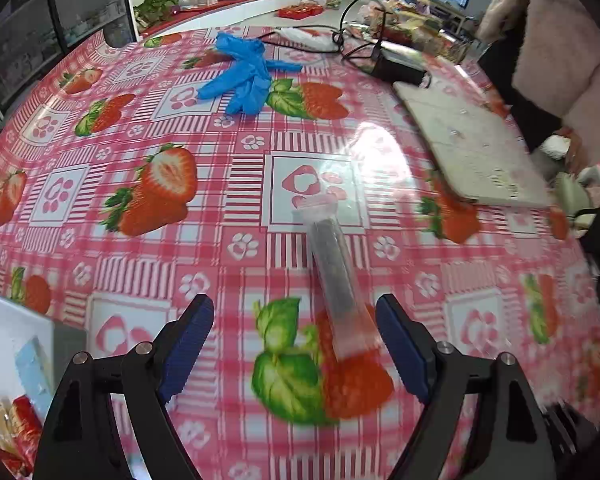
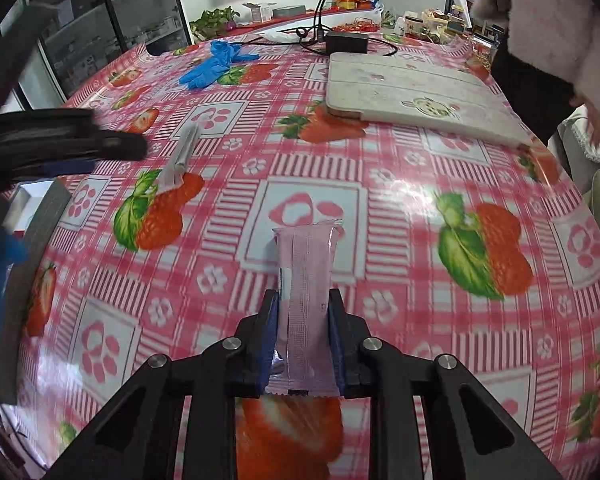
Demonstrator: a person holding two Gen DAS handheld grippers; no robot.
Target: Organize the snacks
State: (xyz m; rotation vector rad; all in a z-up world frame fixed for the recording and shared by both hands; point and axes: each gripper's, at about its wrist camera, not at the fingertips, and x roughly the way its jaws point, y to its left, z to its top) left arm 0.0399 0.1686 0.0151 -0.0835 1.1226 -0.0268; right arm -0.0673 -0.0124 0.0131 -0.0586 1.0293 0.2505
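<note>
On the strawberry tablecloth [image 1: 172, 240] lies a dark snack stick in clear wrap [image 1: 332, 272]. My left gripper [image 1: 294, 302] hovers over it, open. The stick's near end rests between the blue pads, closer to the right fingertip [image 1: 392, 320], and nothing presses on it. In the right wrist view the same stick [image 2: 182, 152] sits far to the left. My right gripper [image 2: 303, 296] is shut on a pink snack packet [image 2: 306, 280], its pads squeezing both long sides. The packet's far end sticks out over the tablecloth [image 2: 400, 220].
Blue gloves [image 1: 244, 76] lie at the far side. A white flat case [image 1: 468, 148] and a black adapter with cables [image 1: 396, 68] sit at the right. A person's fluffy pale sleeve [image 1: 560, 40] is at the right edge. A box holding wrapped snacks [image 1: 20, 420] stands at the lower left.
</note>
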